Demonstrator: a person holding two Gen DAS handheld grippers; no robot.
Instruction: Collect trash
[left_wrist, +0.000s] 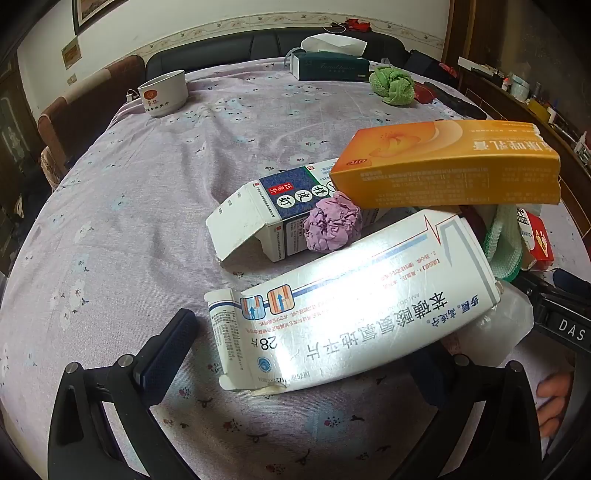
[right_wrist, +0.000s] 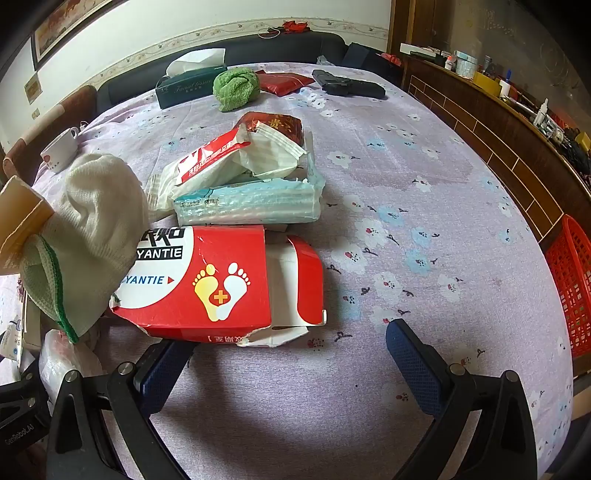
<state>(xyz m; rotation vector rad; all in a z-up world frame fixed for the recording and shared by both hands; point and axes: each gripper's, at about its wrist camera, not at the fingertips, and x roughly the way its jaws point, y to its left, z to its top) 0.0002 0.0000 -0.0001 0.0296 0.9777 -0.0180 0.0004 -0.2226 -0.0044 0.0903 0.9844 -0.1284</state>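
A pile of trash lies on the flowered tablecloth (left_wrist: 140, 206). My left gripper (left_wrist: 306, 343) is open, with a large white medicine box (left_wrist: 362, 317) lying between its fingers and covering the right one. Behind it sit a purple paper ball (left_wrist: 332, 229), a white-and-blue carton (left_wrist: 266, 218) and an orange box (left_wrist: 443, 166) on top. My right gripper (right_wrist: 288, 339) is open and holds nothing. Its left finger sits just below a torn red foot-patch box (right_wrist: 221, 284). A white glove (right_wrist: 92, 229) drapes over that box, with mask packets (right_wrist: 247, 203) behind.
A red mesh basket (right_wrist: 569, 288) stands off the table's right edge. At the far side are a white cup (left_wrist: 162, 92), a green tissue box (left_wrist: 332, 66), a green cloth (right_wrist: 236, 88), a red packet (right_wrist: 284, 83) and a black object (right_wrist: 347, 86). A hand (left_wrist: 554, 398) shows at lower right.
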